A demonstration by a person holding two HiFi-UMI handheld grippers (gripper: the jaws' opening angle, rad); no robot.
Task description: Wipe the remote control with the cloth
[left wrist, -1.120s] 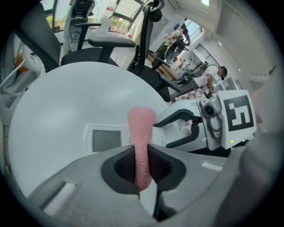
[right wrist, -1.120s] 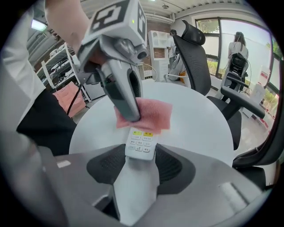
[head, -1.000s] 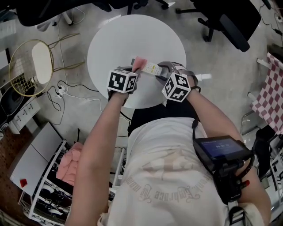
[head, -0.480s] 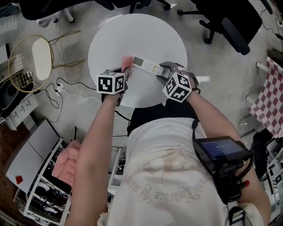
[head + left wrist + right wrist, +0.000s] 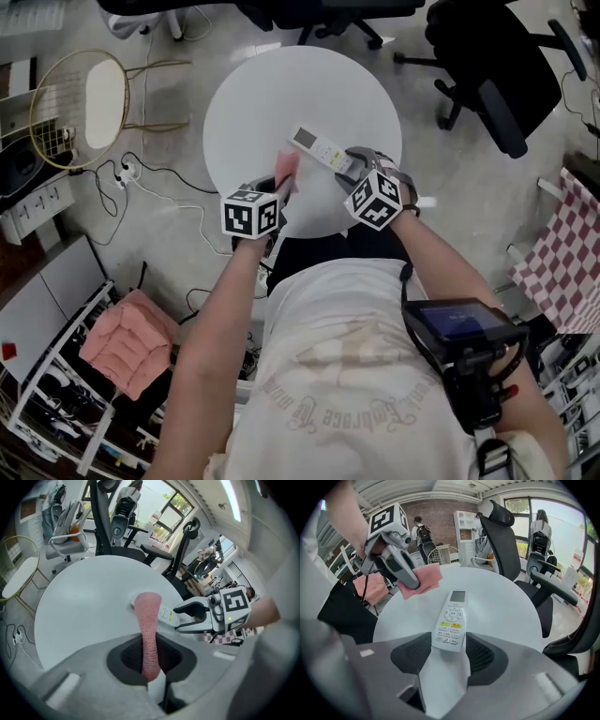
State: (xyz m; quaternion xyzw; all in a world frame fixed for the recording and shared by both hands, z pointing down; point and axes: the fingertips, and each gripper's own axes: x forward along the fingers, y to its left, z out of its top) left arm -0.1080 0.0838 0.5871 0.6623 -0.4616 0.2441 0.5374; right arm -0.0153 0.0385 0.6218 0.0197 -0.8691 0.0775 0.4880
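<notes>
The left claw (image 5: pixel 283 184) has drawn back from the remote control (image 5: pixel 317 146): 1 second ago its cloth (image 5: pixel 286 167) lay on the remote's far end, and now the cloth hangs clear to the left of it, touching nothing. That reads as the end of 1 wiping pass, with another likely needed, since only that end seems to have been covered.

The left claw is clamped on the cloth, a pink strip standing up between its pads in the left gripper view (image 5: pixel 147 630). The right claw (image 5: pixel 349 169) grips the remote's button end. Its jaws have just been opening a little, but the pads are on the remote's sides (image 5: pixel 451 620), and it juts out over the surface (image 5: pixel 281 84), screen end away.

Both claws work near the surface's near edge. The whole far half lies bare, so there is room to sweep forward. The office chairs (image 5: pixel 487 84) stand well apart.
</notes>
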